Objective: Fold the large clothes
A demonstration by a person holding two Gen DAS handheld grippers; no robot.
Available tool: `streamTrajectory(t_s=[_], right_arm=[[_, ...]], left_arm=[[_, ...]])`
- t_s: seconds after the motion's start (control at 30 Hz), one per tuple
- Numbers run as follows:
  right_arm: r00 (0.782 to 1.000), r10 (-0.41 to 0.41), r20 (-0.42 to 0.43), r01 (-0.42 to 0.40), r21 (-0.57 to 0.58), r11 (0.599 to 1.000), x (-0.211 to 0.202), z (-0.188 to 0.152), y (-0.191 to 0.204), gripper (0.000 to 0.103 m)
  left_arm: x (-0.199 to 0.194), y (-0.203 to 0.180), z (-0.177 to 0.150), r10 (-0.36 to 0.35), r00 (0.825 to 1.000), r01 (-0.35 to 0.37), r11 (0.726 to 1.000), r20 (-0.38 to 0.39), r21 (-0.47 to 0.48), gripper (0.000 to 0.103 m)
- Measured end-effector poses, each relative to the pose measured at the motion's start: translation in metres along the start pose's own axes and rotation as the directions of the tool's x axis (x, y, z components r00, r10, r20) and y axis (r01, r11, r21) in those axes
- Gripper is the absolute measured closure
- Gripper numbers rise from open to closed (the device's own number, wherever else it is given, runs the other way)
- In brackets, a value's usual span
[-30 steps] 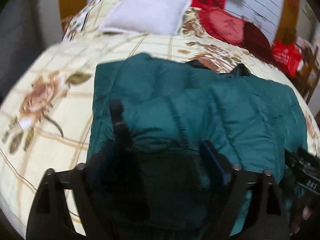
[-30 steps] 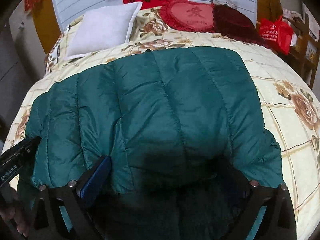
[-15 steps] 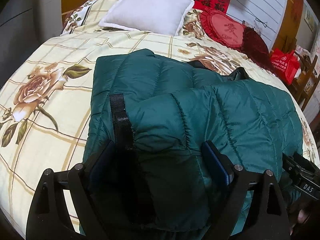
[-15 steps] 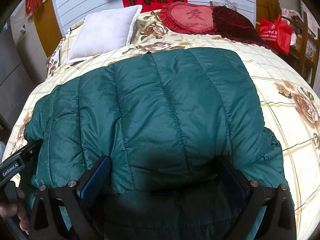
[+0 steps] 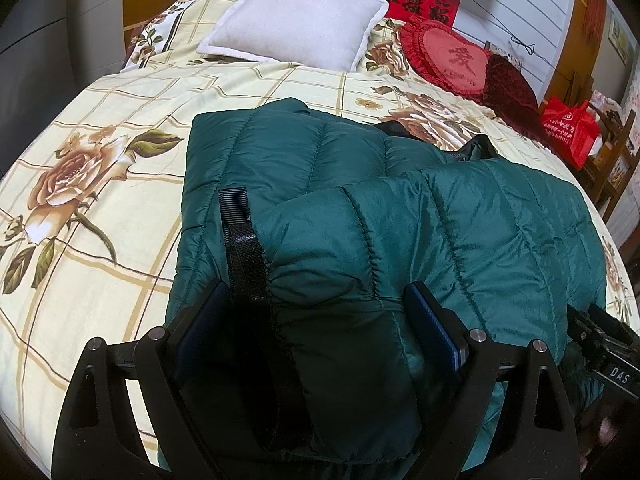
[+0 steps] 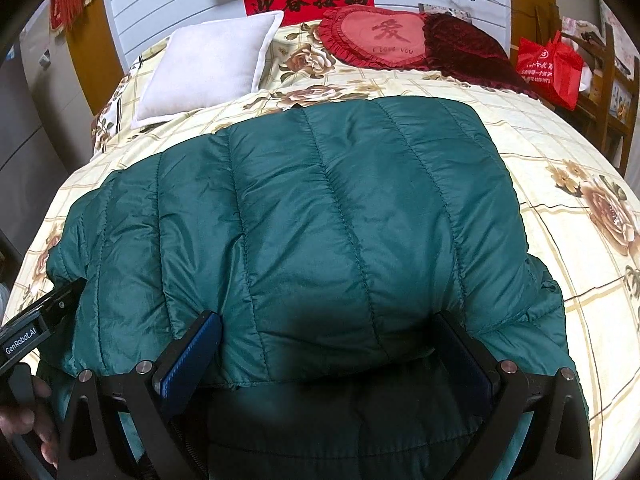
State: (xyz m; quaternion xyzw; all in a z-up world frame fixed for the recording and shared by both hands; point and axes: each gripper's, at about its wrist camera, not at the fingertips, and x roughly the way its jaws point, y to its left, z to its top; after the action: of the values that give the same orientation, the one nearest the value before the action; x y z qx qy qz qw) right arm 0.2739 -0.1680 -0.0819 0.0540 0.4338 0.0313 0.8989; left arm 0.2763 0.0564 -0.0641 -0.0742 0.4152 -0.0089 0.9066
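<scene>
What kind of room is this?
Most likely a home bedroom: a bed with a floral sheet, a white pillow and a red heart cushion near its head, and a green puffer jacket spread on it.

"I LOVE YOU" on the heart cushion (image 6: 378, 38); "GenRobot.AI" on the left hand-held gripper (image 6: 24, 336).

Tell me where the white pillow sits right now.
The white pillow lies at the bed's head, left of the red heart cushion, beyond the green jacket.
</scene>
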Motion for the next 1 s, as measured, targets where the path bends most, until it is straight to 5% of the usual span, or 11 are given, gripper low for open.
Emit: streamTrajectory(t_s=[0.23, 0.47, 0.77, 0.87, 1.0], right_arm=[[0.997, 0.008, 0.072, -0.008, -0.002, 1.000, -0.025, 0.002, -0.001, 0.000], [0.987, -0.019, 0.160, 0.021, -0.011, 1.000, -0.087, -0.011, -0.012, 0.000], [0.975, -0.145, 0.168, 0.153, -0.035, 0.988, -0.158, -0.076, -0.059, 0.000], [0.965, -0.194, 0.175, 0.207, -0.062, 0.976, -0.178, -0.095, -0.084, 0.000], [0.975, -0.157, 0.155, 0.165, -0.044, 0.985, -0.208, -0.120, -0.117, 0.000]], left_arm=[[-0.003, 0.004, 0.002, -0.014, 1.000, 0.014, 1.000, -0.007, -0.012, 0.013], [-0.057, 0.021, -0.003, -0.007, 0.998, 0.007, 1.000, 0.064, -0.007, 0.013], [-0.142, 0.066, -0.063, 0.035, 0.986, -0.047, 0.997, 0.161, 0.069, 0.013], [-0.161, 0.089, -0.086, 0.023, 0.991, -0.033, 0.997, 0.134, 0.075, 0.013], [-0.179, 0.116, -0.107, 0.007, 0.990, -0.011, 1.000, 0.141, 0.027, 0.013]])
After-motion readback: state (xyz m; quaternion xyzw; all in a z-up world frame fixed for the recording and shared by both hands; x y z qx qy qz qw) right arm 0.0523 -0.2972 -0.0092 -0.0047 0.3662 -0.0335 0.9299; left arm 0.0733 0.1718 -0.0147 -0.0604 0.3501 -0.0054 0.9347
